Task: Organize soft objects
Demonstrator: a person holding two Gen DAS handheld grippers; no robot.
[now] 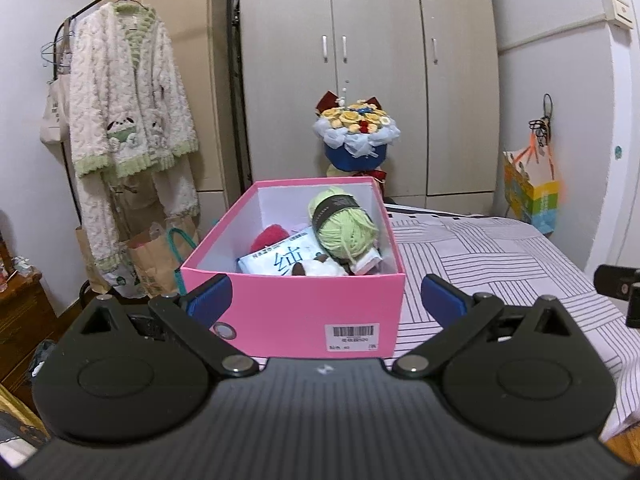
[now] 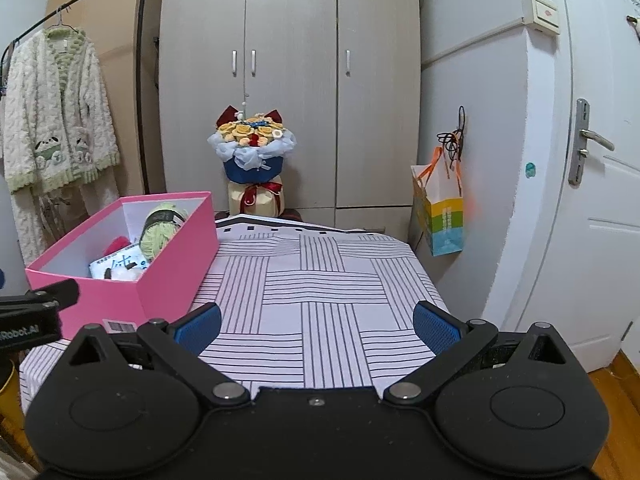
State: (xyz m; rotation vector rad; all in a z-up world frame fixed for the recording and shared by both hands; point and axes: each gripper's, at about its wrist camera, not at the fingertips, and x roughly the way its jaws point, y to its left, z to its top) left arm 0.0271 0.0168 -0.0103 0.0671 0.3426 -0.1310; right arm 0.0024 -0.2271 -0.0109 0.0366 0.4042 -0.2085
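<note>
The left gripper [image 1: 326,298] has its blue-padded fingers [image 1: 210,296] spread wide with nothing between the pads; they frame the near end wall of the pink box [image 1: 296,312] without touching it. The right gripper [image 2: 316,326] is likewise spread wide and empty, its fingers [image 2: 198,326] hanging over the bare striped bedsheet [image 2: 320,280].

At far left a fluffy cream-and-green robe [image 1: 128,120] hangs on a black clothes rack [image 1: 68,28], with a brown paper bag [image 1: 160,256] on the floor below it. The pink box sits on the left part of the bed, lid off, a barcode label on its near wall. Inside it, a red fuzzy item [image 1: 270,238] lies at the left, a white packet printed with blue characters [image 1: 280,258] lies in front of it, and a green yarn ball [image 1: 344,222] with a dark paper band leans toward the right wall. A small white-and-brown plush piece [image 1: 320,268] lies at the near end, only partly visible.

Beyond the bed a bouquet [image 2: 252,148] in blue wrap stands before the beige wardrobe [image 2: 288,80]. Further right a colourful gift bag [image 2: 442,220] hangs on the wall, and a white door [image 2: 600,200] with a metal handle closes the view.
</note>
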